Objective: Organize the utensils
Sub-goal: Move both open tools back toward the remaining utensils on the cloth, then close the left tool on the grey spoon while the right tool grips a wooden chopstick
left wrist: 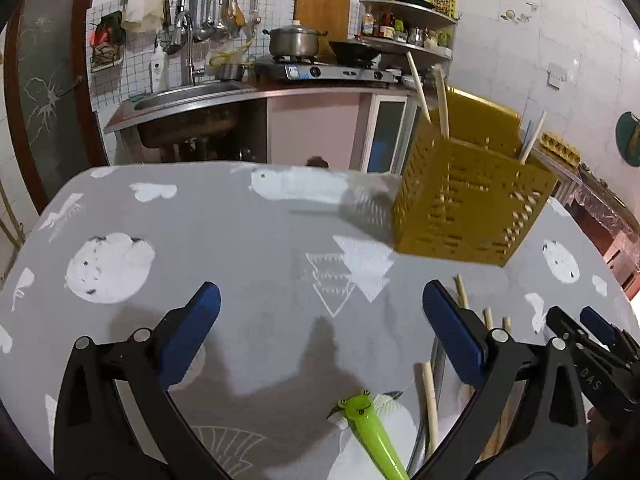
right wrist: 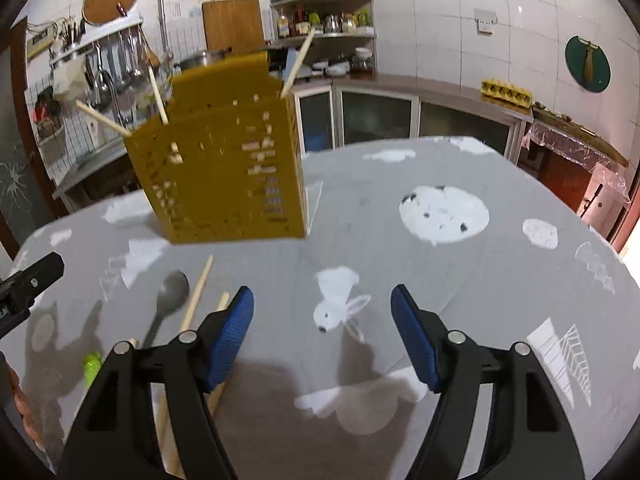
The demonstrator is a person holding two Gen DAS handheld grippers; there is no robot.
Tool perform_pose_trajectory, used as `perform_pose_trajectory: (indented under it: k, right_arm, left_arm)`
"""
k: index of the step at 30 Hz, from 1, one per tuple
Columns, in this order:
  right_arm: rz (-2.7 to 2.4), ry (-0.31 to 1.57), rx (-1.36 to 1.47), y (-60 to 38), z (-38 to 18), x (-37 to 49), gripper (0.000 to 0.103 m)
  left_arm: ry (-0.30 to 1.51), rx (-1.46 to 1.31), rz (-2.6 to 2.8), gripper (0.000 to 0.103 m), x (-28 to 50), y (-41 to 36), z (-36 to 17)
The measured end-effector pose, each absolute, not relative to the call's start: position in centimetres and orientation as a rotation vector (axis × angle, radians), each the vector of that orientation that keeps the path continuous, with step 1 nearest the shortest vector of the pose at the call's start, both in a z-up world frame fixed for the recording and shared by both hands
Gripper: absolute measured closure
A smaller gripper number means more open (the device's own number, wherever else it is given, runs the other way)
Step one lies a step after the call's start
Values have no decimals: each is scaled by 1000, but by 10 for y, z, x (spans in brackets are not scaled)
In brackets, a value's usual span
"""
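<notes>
The table (right wrist: 500, 280), under a grey printed cloth, carries the yellow perforated holder (right wrist: 224, 176) toward its far side. A few chopsticks (left wrist: 442, 100) already stand in the holder, so the sorting looks partly done. Loose chopsticks (right wrist: 198, 294), a grey spoon (right wrist: 170, 296) and a green frog-headed utensil (left wrist: 370, 430) lie on the cloth just in front of it, waiting. The left hand-held gripper (left wrist: 320, 304) and right hand-held gripper (right wrist: 322, 308) both hover spread wide, gripping nothing.
</notes>
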State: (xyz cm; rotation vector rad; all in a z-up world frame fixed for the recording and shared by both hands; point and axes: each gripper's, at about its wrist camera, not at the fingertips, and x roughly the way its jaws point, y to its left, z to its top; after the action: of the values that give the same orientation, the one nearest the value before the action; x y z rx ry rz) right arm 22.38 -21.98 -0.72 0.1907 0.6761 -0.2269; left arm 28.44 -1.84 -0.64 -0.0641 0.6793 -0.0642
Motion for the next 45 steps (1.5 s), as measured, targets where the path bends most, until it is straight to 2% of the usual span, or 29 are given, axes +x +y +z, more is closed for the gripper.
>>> perform_pose_trajectory:
  k: [9, 15, 18, 21, 23, 25, 35, 42, 45]
  right_arm:
    - [-209, 789, 179, -199, -24, 248, 34]
    - [-202, 865, 171, -188, -35, 258, 42]
    - [-211, 880, 169, -184, -35, 261, 53]
    - [-220, 892, 160, -177, -34, 263, 69]
    - [-219, 894, 153, -173, -32, 265, 87]
    - [-201, 891, 161, -173, -32, 266, 92]
    - [-189, 876, 151, -215, -24, 260, 97]
    - [-211, 873, 162, -253, -26, 254, 97]
    - [-196, 873, 199, -261, -32, 253, 96]
  left_arm:
    - [719, -26, -14, 5, 297, -13, -21]
    - [750, -19, -3, 5, 304, -12, -30]
    - [762, -23, -4, 5, 306, -12, -32]
    - [767, -18, -6, 5, 305, -12, -33]
    - [768, -17, -10, 5, 305, -13, -34]
    - [771, -15, -15, 5, 304, -15, -34]
    - [847, -26, -130, 5, 312, -42, -31]
    - [914, 95, -209, 6, 317, -83, -43]
    - [926, 148, -250, 12, 314, -97, -49]
